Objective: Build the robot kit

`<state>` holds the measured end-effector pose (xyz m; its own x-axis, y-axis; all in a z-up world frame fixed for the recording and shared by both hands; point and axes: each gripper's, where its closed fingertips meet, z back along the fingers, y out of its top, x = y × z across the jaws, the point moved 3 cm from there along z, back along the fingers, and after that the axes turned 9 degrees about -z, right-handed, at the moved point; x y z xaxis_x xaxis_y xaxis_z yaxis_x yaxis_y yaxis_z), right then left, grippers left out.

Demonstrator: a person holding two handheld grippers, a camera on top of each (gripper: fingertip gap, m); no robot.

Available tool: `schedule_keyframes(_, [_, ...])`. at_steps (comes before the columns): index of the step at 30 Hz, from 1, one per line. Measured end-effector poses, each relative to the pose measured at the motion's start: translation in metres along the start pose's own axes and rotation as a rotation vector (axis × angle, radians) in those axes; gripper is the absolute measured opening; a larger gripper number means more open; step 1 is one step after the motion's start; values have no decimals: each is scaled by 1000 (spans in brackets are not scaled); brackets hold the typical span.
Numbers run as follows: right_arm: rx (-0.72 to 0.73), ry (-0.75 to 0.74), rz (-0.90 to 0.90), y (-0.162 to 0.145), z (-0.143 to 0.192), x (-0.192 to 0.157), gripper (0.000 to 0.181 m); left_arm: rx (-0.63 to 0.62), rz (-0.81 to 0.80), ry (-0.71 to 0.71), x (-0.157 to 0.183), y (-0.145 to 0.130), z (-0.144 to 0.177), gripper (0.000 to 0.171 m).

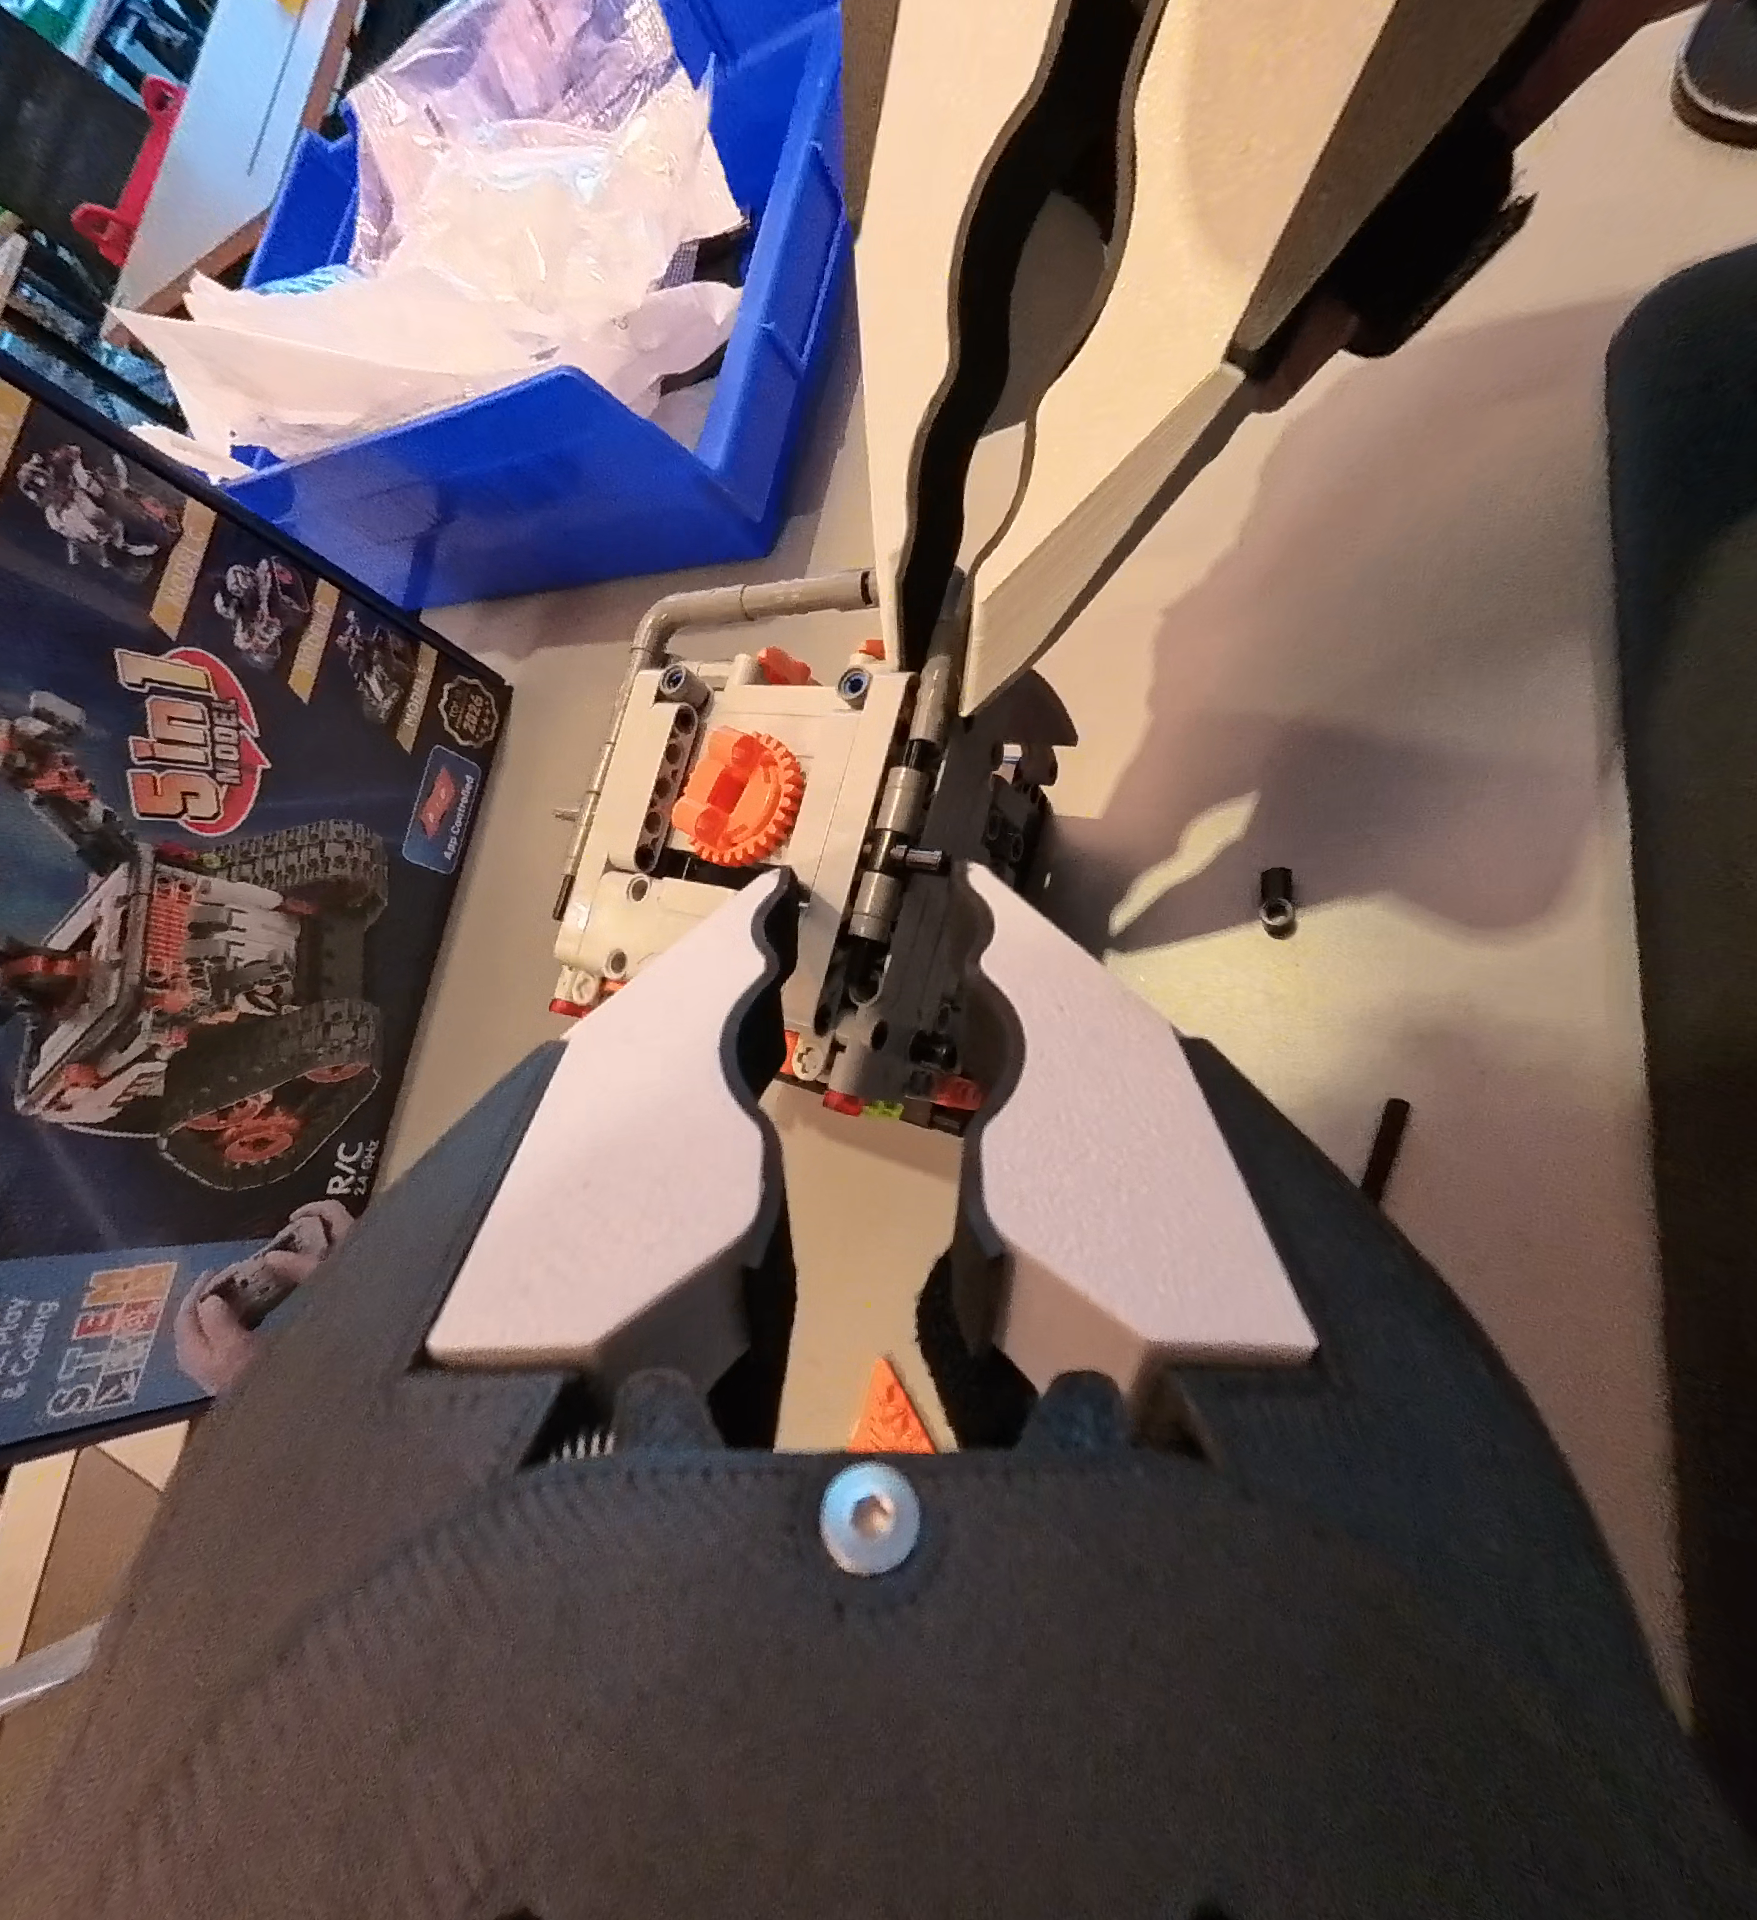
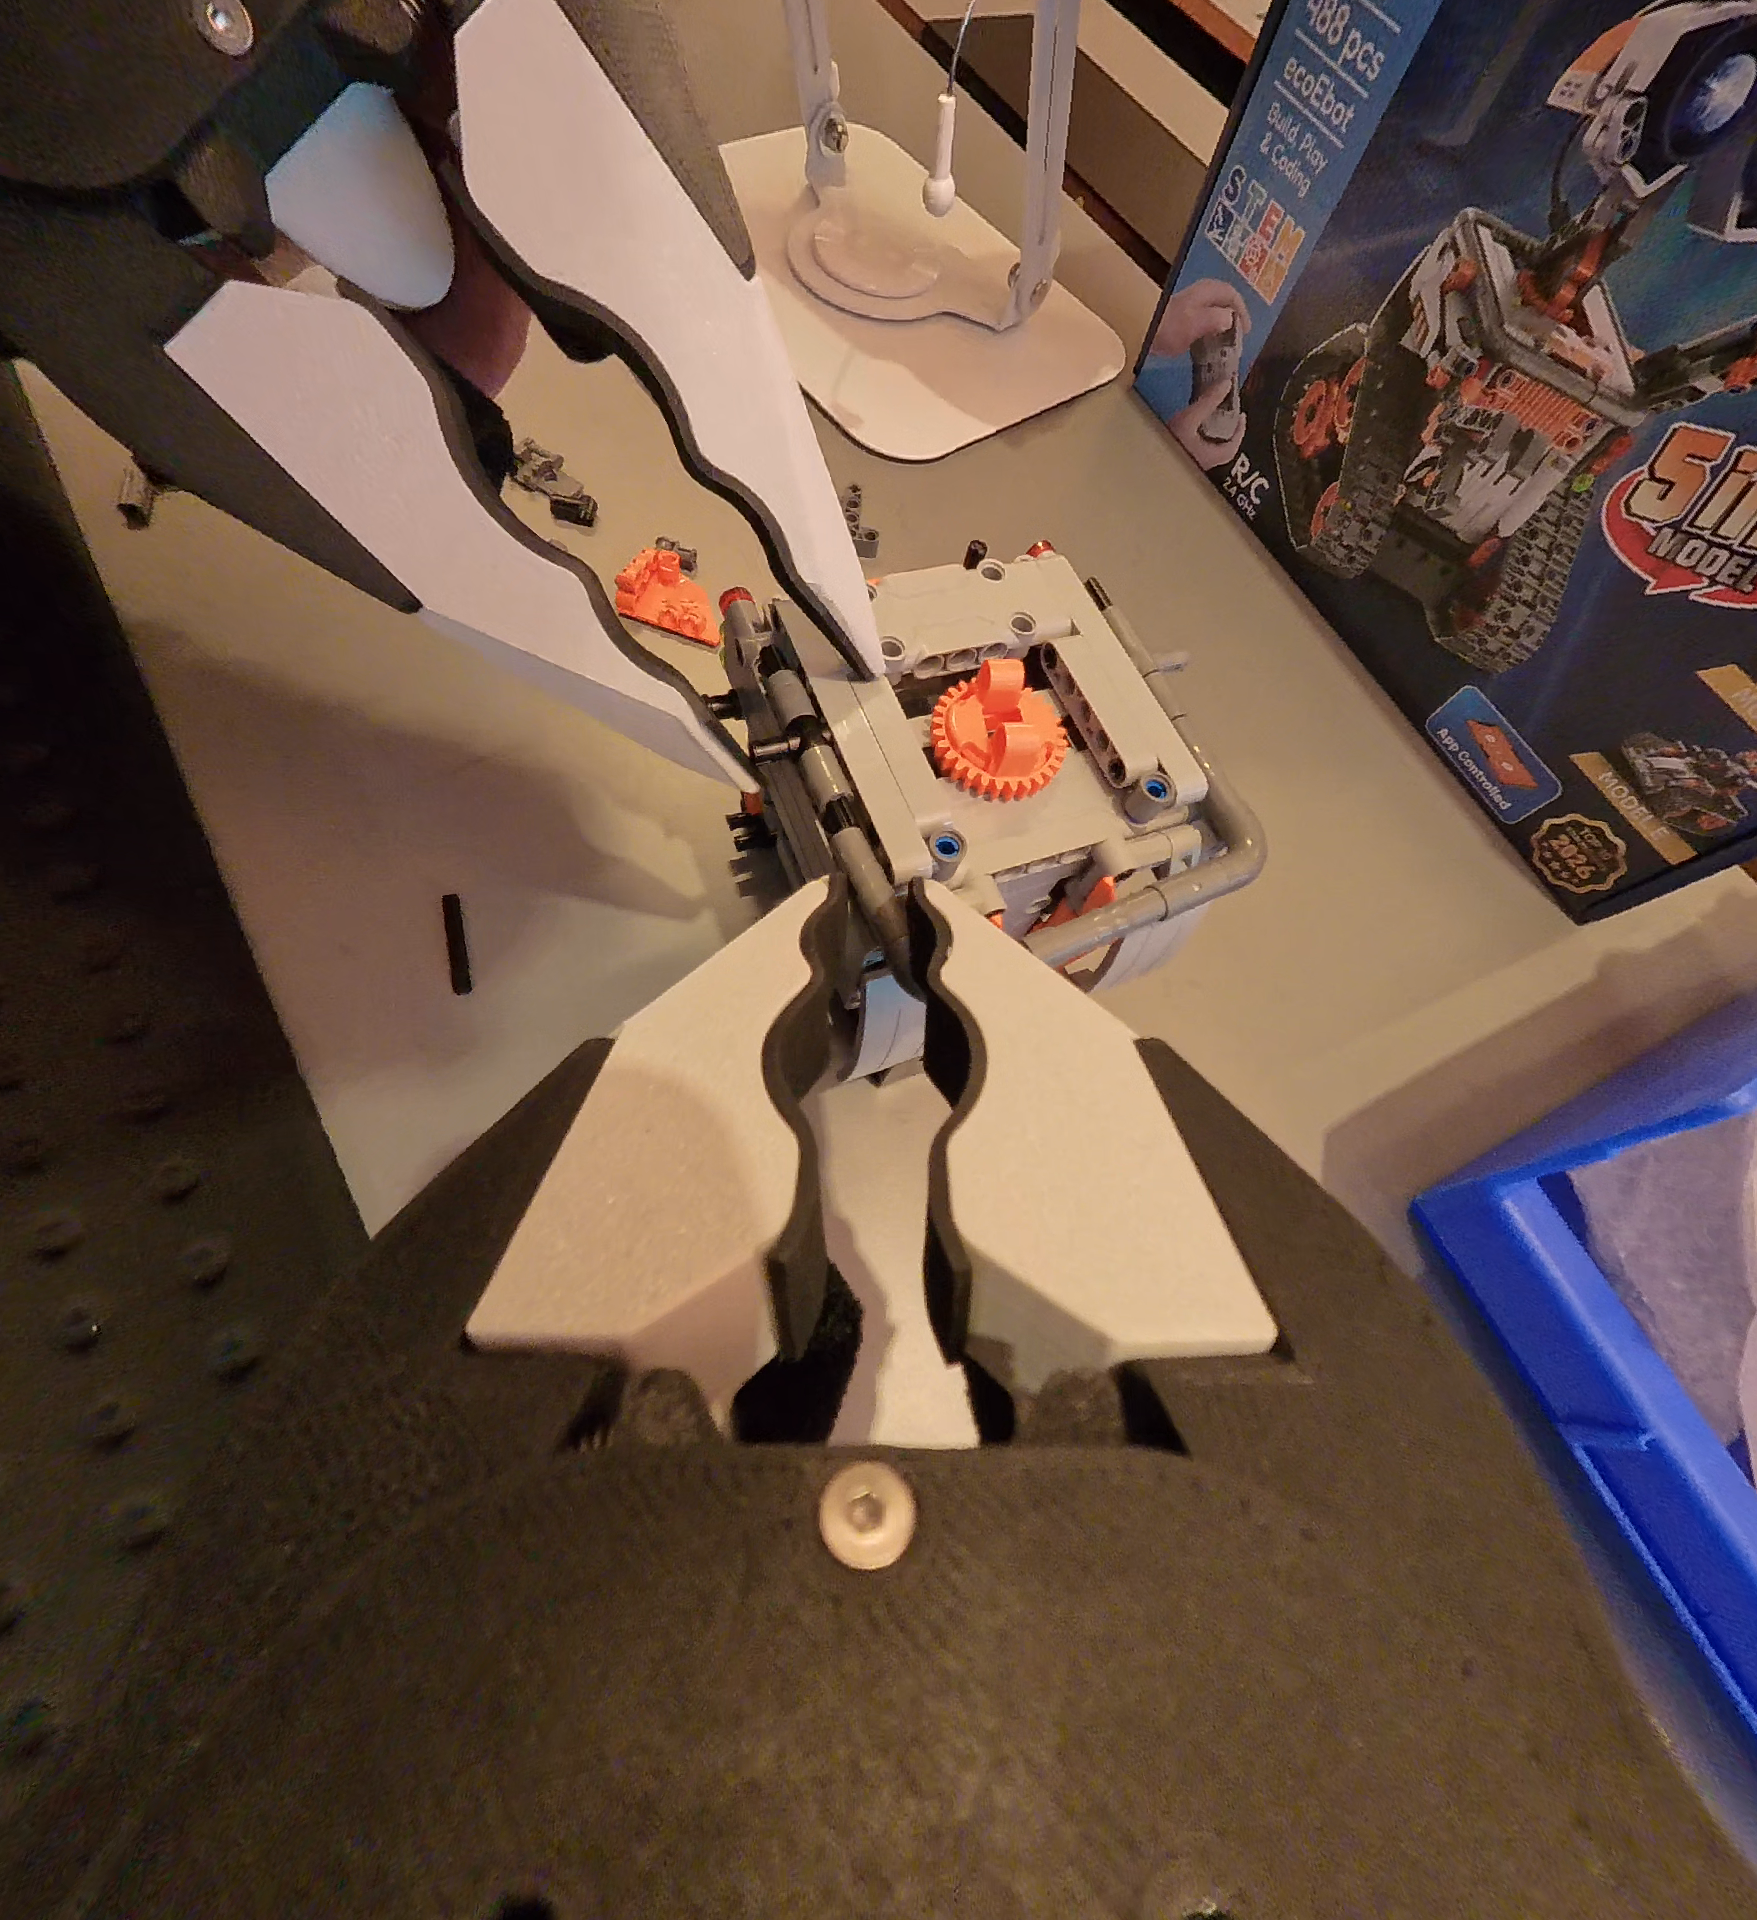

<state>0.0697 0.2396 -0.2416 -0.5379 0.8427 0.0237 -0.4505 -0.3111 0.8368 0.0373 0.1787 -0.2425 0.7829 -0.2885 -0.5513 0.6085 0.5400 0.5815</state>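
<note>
In the left wrist view, the left gripper (image 1: 879, 894) is seen spread wide about the dark grey side beam of a grey brick-built model (image 1: 749, 821) at 12 o'clock, whether it touches cannot be told; the beam's long axis runs from 6 to 12 o'clock; an orange gear (image 1: 739, 795) faces upward on the model; a printed kit box (image 1: 157, 883) lies at 9 o'clock, a blue bin (image 1: 562, 457) at 11 o'clock; bare tabletop (image 1: 1373, 935) lies open at 3 o'clock, where a small black pin (image 1: 1276, 900) rests.

In the right wrist view, the right gripper (image 2: 879, 914) is closed on a thin grey rod (image 2: 869, 873) at the model's near corner; the rod runs toward 11 o'clock; a loose black axle (image 2: 455, 943) lies at 9 o'clock; an orange plate (image 2: 668, 600) lies at 11 o'clock.
</note>
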Motion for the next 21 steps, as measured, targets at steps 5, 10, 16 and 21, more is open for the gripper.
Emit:
schedule_keyframes(5, [3,9,-2,0,-1,1,7,18,-73,12,0,2,-2,23])
schedule_keyframes(10, [6,16,-11,0,-1,2,7,33,-47,-12,0,3,-3,21])
schedule_keyframes(16, [11,18,-21,1,0,5,7,43,1,-56,-3,4,-4,19])
schedule_keyframes(21, [17,17,-28,1,0,5,7,51,37,-97,-5,4,-4,19])
